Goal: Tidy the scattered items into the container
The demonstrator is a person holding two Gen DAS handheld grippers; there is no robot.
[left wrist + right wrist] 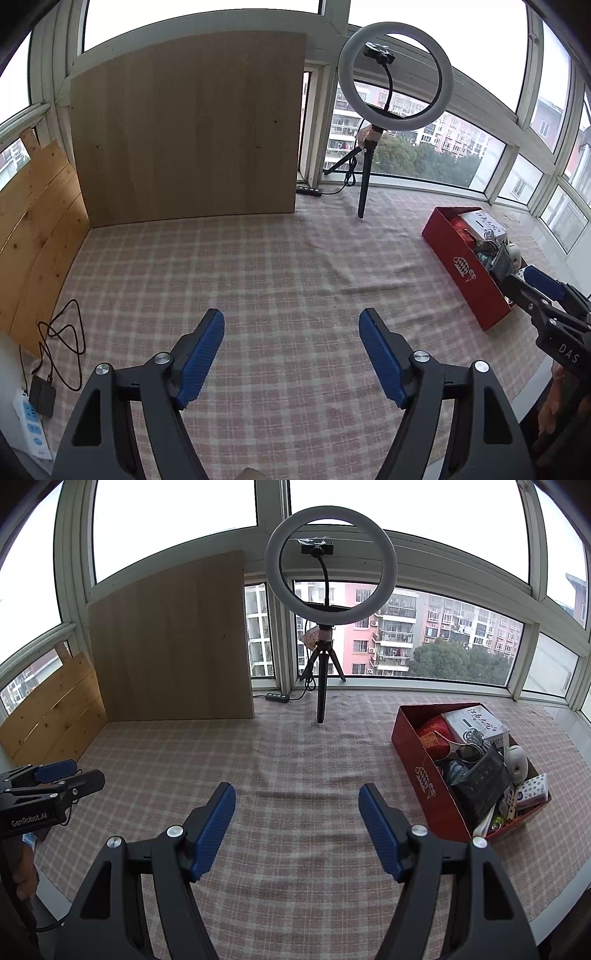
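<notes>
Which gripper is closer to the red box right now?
Right. The right gripper hangs beside the red box, near its front corner. The left gripper is over bare checked cloth, well clear.

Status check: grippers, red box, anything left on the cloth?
Left gripper open, empty. Right gripper open, empty. Red box packed full. Checked cloth bare of loose items.

Both black two-finger grippers carry ribbed blue pads (216, 830) and silver pivot screws (174, 831). White "GenRobot.AI" lettering marks the left gripper (55, 771), "DAS" the right gripper (543, 286).
</notes>
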